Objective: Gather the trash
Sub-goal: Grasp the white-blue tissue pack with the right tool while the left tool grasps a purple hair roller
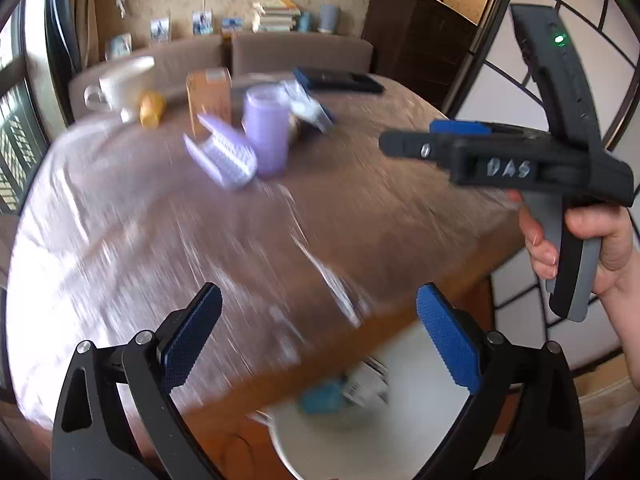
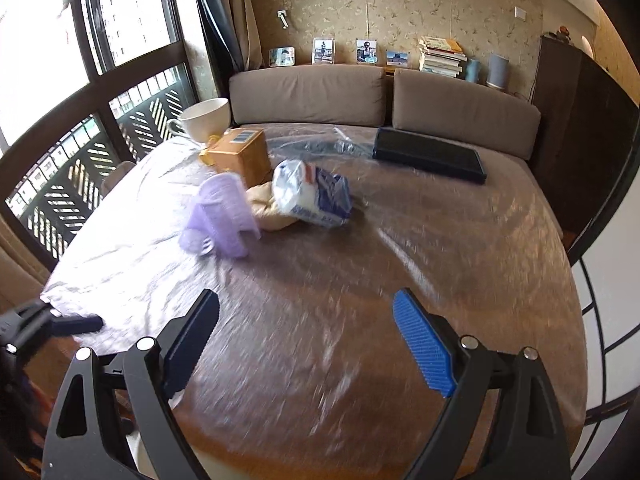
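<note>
A crumpled blue-and-white plastic bag (image 2: 312,196) (image 1: 308,108) lies mid-table against a beige wad (image 2: 268,210). A clear wrapper (image 2: 344,144) lies further back. My right gripper (image 2: 308,308) hangs open over the table's near part with nothing between its pads. A hand holds it at the right of the left wrist view (image 1: 420,136). My left gripper (image 1: 320,300) is open and empty above the table's front edge. It shows at the far left (image 2: 76,324) of the right wrist view. Below that edge stands a white bin (image 1: 400,440) holding a blue item (image 1: 324,400) and white packaging (image 1: 368,384).
On the plastic-covered table (image 2: 440,260) stand a purple cup (image 2: 220,216) with a purple ribbed piece (image 1: 224,156), an orange box (image 2: 240,154), a white mug (image 2: 206,118) and a flat black case (image 2: 428,158). A brown sofa (image 2: 308,92) is behind, a window to the left.
</note>
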Demonstrator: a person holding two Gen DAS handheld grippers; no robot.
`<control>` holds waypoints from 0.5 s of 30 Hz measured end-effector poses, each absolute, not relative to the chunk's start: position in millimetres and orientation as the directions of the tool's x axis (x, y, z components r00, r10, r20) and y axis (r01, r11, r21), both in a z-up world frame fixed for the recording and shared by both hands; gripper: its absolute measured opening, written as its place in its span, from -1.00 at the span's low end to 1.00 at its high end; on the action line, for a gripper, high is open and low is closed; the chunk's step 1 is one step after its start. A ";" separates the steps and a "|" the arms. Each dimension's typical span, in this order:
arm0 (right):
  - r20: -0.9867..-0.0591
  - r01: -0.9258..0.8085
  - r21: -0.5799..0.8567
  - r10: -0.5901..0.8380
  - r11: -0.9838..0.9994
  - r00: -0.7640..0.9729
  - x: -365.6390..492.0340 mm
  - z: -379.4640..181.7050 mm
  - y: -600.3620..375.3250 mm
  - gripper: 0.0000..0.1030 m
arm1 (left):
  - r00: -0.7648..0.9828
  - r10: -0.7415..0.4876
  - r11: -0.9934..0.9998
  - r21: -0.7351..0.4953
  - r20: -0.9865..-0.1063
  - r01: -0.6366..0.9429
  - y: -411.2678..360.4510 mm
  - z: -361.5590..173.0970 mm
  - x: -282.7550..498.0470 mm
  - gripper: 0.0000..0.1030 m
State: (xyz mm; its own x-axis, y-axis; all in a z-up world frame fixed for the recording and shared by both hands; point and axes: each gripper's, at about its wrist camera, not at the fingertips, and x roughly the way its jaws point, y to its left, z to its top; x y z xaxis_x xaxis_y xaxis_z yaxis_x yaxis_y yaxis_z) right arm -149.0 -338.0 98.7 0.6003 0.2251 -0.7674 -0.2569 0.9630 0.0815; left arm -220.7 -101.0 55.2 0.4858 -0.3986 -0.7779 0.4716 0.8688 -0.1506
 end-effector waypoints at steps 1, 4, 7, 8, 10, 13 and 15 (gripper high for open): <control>-0.770 -0.255 0.074 0.218 0.964 0.600 -139.6 97.1 -337.0 0.70 | 0.505 -0.388 0.871 -0.127 -0.771 0.475 -102.7 57.9 -211.1 0.92; -0.774 -0.255 0.081 0.222 0.963 0.593 -112.8 92.8 -334.0 0.70 | 0.534 -0.372 0.872 -0.089 -0.759 0.481 -107.5 60.7 -190.2 0.92; -0.784 -0.264 0.085 0.228 0.961 0.577 -87.7 85.9 -328.7 0.70 | 0.556 -0.358 0.866 -0.044 -0.750 0.498 -116.9 62.4 -165.9 0.92; -0.789 -0.266 0.098 0.238 0.959 0.567 -79.6 83.3 -328.1 0.70 | 0.563 -0.354 0.863 -0.028 -0.747 0.505 -120.2 62.2 -157.5 0.92; -0.795 -0.266 0.168 0.290 0.949 0.533 -59.5 76.4 -329.2 0.70 | 0.566 -0.356 0.855 -0.014 -0.744 0.519 -125.3 61.4 -143.8 0.92; -0.809 -0.238 0.220 0.313 0.946 0.497 -36.9 64.6 -332.6 0.70 | 0.570 -0.362 0.840 0.006 -0.738 0.542 -130.8 59.2 -126.2 0.92; -0.819 -0.222 0.251 0.329 0.942 0.470 -23.7 55.7 -335.8 0.70 | 0.572 -0.362 0.827 0.028 -0.736 0.561 -136.2 56.5 -117.8 0.90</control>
